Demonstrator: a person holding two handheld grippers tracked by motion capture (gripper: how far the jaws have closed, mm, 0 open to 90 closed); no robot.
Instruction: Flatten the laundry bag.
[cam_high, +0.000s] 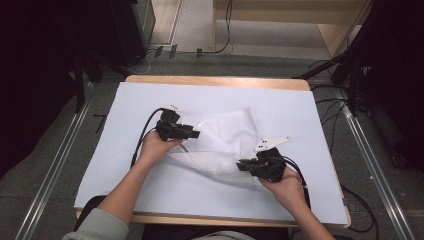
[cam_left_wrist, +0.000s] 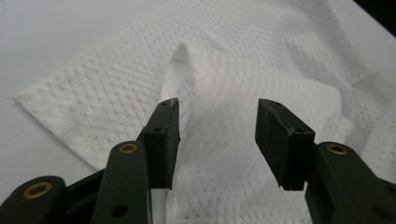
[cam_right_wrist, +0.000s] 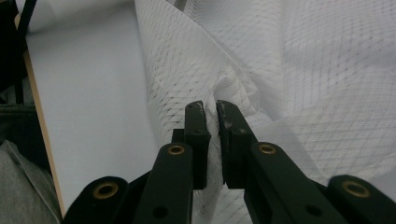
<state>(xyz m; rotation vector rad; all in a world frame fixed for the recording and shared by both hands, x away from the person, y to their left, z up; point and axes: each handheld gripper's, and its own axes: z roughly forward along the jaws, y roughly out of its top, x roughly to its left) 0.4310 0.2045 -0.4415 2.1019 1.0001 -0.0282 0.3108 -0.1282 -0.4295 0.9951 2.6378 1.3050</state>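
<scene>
A white mesh cloth (cam_high: 225, 137) lies crumpled on the white-covered table (cam_high: 150, 100). At its left edge my left gripper (cam_high: 195, 134) points right along the table. In the left gripper view the left gripper (cam_left_wrist: 218, 105) is open, its jaws wide apart on either side of a raised fold of the cloth (cam_left_wrist: 224, 84). My right gripper (cam_high: 241, 165) is at the cloth's near right part and points left. In the right gripper view the right gripper (cam_right_wrist: 210, 106) has its pads pinching a bunched ridge of the cloth (cam_right_wrist: 303, 70).
The white sheet covers a wooden table whose edge (cam_high: 215, 80) shows at the back. Metal floor rails (cam_high: 60, 165) run along both sides. Dark stands and cables (cam_high: 345, 75) sit at the back right, and a black cable (cam_high: 142, 137) trails from the left gripper.
</scene>
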